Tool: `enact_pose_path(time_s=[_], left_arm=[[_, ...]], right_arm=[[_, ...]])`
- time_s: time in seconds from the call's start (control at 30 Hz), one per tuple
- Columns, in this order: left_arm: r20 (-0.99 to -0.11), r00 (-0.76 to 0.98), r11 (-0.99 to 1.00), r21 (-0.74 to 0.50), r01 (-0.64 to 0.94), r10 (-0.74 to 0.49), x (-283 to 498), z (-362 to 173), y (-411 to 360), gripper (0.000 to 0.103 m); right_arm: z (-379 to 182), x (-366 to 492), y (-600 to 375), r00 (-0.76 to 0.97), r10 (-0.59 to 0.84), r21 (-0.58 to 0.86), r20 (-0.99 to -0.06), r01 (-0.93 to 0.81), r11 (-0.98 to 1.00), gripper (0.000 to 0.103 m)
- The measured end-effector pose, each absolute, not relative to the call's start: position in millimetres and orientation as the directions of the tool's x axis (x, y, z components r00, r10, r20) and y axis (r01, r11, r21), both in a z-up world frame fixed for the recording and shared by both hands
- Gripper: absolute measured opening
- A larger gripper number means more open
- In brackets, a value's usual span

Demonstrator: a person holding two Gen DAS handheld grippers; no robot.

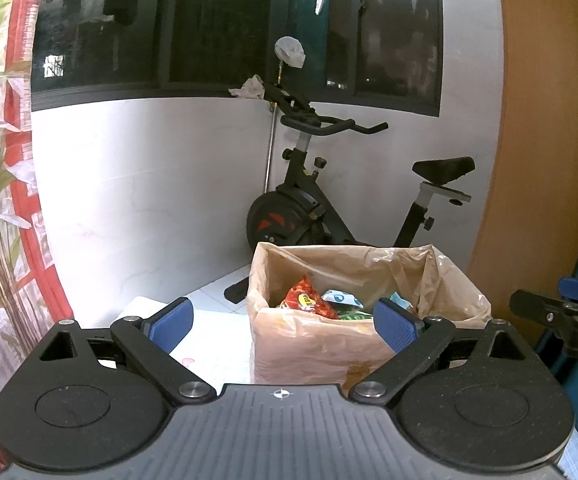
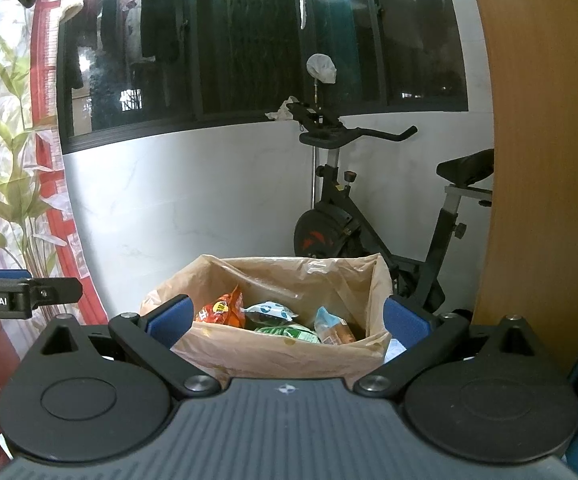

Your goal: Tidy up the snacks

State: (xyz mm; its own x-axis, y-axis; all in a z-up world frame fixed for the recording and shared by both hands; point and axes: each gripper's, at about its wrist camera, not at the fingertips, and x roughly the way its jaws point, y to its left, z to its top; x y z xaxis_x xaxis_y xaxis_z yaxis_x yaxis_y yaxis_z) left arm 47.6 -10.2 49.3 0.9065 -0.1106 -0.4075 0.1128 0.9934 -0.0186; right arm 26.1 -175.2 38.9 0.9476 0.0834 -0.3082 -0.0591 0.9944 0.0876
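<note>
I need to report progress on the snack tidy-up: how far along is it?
Done, apparently: several packets, such as the orange packet and green packet, lie inside the lined box. In hand: nothing; the left gripper and right gripper are both open and empty. Left: no loose snacks show outside the box, so possibly little.

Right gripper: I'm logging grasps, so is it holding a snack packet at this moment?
No, the right gripper is open with nothing between its fingers, and the snack packets lie in the lined box.

The box [image 2: 289, 350] wall hides the lower snack packets [image 2: 273, 316]; their print is too small to read
</note>
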Motion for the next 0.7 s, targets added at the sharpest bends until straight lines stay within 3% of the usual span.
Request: enact_pose_path(time_s=[0.7], left_arm=[[-0.409, 0.904, 0.992, -0.025, 0.122, -0.122, 45.8, 48.1, -7.4, 0.098]], right_arm=[[34.8, 28.9, -171.7, 0.946, 0.086, 0.079, -0.314, -0.064, 0.995, 0.103]])
